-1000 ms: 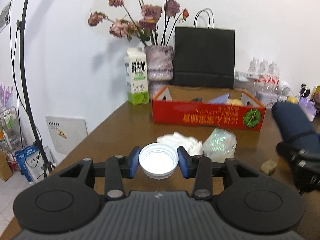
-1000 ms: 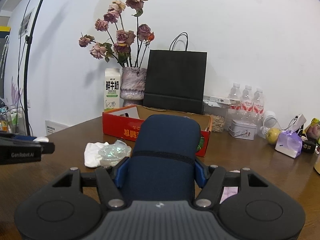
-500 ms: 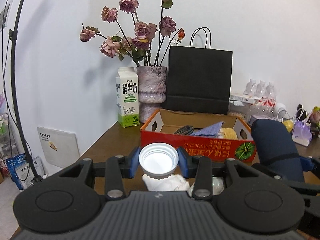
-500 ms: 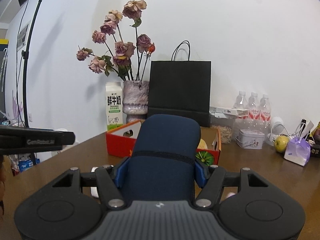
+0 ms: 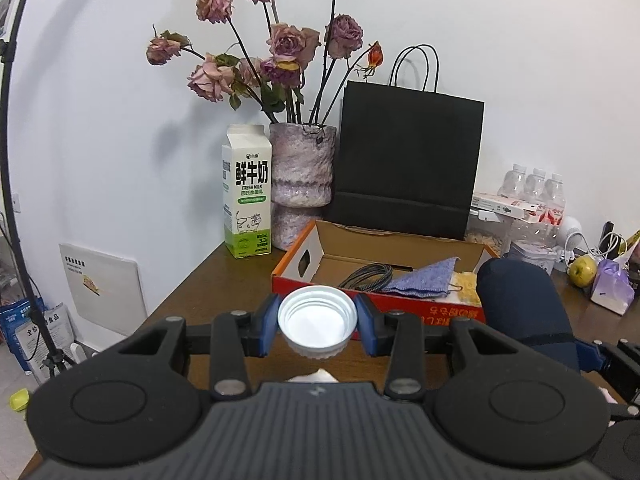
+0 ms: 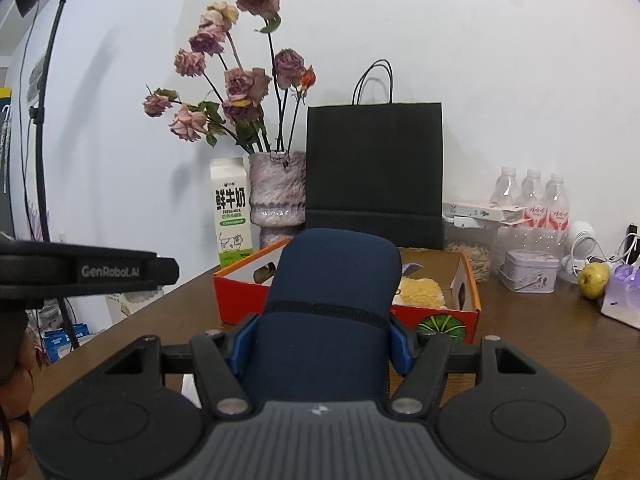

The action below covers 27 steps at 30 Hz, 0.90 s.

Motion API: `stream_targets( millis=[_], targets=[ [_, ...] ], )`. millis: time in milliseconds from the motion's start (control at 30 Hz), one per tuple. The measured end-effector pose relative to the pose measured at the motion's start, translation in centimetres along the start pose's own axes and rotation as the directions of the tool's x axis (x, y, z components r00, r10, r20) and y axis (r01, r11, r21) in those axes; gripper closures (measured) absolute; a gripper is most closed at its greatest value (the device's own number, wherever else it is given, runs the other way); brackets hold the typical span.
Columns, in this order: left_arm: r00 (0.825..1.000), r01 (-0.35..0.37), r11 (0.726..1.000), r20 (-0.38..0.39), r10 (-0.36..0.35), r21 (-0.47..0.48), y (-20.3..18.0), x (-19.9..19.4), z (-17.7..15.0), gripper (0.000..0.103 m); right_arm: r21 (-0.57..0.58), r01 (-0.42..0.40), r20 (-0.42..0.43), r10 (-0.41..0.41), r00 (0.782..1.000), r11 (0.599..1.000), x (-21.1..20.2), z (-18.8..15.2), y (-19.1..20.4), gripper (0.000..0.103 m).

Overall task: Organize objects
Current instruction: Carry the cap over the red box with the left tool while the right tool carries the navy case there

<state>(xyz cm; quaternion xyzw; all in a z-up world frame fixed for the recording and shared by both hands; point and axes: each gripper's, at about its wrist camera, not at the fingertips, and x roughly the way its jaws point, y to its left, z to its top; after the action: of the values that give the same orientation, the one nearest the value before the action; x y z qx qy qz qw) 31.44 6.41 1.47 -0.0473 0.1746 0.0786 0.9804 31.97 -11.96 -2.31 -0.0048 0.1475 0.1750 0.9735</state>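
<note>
Left gripper point(image 5: 317, 322) pinches a white cap point(image 5: 317, 327); right gripper point(image 6: 320, 347) clamps a navy roll point(image 6: 332, 308). Releasing short of the box point(image 5: 400, 246) near the worktop's back edge could drop both outside.

The milk carton point(image 5: 247, 204) at eleven o'clock of the red box point(image 5: 376, 276) reads "鲜牛奶", "FRESH MILK" and "3.3", while the left gripper point(image 6: 88, 270) bears "GenRobot.AI".

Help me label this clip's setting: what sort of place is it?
Probably a home or small office corner: a wooden table against a white wall, with a vase of dried roses, a milk carton and bottled water.
</note>
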Motion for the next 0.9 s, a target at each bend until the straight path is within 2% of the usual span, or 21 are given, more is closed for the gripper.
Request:
stream_targets(
  millis=[333,600,900],
  targets=[
    [1.0,0.008,0.999,0.009,-0.007,-0.032,-0.1,3.6,2.2,0.062,0.035,0.01,-0.013,-0.01,1.0,0.999,3.5,1.5,0.0,0.04],
    [1.0,0.001,0.998,0.023,0.0,-0.061,-0.1,6.0,3.7,0.062,0.071,0.023,0.042,-0.026,0.999,0.997,6.1,4.0,0.0,0.04],
    [0.999,-0.009,0.995,0.05,0.014,-0.095,-0.2,8.3,5.9,0.062,0.097,0.03,0.059,-0.036,0.998,0.995,8.5,5.5,-0.3,0.04]
  ],
)
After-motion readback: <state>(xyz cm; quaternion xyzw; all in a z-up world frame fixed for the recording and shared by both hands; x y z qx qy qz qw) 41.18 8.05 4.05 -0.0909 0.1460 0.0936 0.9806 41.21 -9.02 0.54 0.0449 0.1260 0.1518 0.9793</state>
